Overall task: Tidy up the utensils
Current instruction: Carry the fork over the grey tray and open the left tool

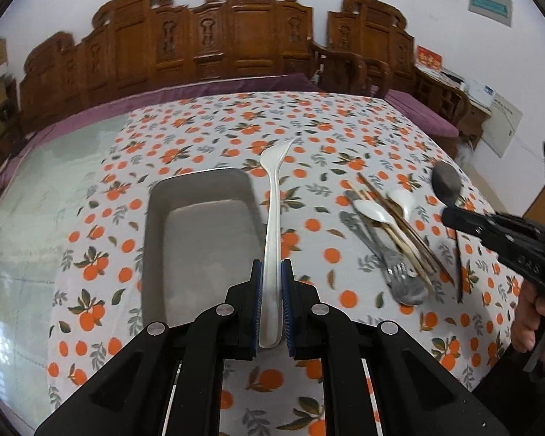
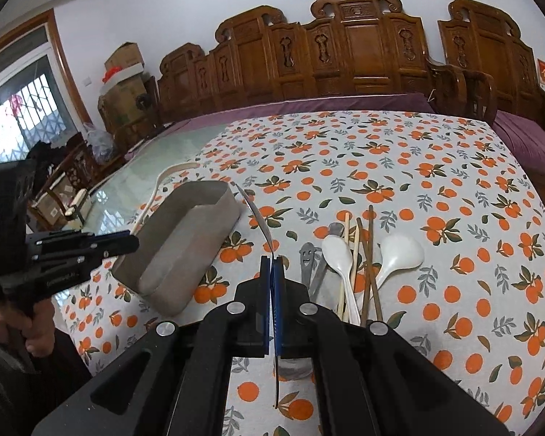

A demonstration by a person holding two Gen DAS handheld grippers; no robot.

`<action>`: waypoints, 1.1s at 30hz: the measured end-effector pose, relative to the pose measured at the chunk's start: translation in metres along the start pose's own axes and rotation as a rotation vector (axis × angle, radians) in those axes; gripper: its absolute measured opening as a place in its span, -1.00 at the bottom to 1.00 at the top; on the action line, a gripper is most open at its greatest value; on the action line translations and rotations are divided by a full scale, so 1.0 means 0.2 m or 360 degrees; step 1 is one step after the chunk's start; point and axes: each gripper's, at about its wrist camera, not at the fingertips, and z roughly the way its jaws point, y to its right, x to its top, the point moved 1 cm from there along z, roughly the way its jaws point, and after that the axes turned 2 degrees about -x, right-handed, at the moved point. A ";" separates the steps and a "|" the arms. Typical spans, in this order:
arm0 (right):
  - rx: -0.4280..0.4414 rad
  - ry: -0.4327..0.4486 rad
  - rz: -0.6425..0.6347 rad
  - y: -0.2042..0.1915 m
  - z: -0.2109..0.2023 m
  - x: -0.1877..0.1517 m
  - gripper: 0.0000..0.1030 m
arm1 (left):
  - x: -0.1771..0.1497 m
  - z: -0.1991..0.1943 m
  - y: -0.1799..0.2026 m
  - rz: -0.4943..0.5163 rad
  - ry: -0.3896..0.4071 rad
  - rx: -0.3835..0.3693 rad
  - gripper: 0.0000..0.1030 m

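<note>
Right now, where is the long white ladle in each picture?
Left wrist view: the white ladle runs up the middle, clamped in the left hand-held gripper.
Right wrist view: ladle far left, behind the metal tray.
Shared landmark: that tray.

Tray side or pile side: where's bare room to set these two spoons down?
The tray is empty inside. Bare cloth lies beyond the pile, and a strip runs between tray and pile. The pile of chopsticks, spoons and forks is crowded.

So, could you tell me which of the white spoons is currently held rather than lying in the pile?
The long white plastic spoon, clamped in the left hand-held gripper; two shorter ones lie among the chopsticks.
</note>
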 end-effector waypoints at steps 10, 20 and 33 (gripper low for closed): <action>-0.0076 -0.0039 -0.0051 -0.10 0.04 0.05 -0.95 | -0.04 0.14 -0.22 -0.0141 -0.0107 0.0078 -0.82; -0.0004 -0.0055 -0.0086 -0.29 0.15 0.17 -0.95 | -0.04 0.20 -0.28 -0.0167 -0.0167 0.0077 -0.82; 0.0118 -0.0106 -0.0054 -0.46 0.35 0.28 -0.95 | 0.03 0.07 -0.39 -0.0199 -0.0065 0.0109 -0.54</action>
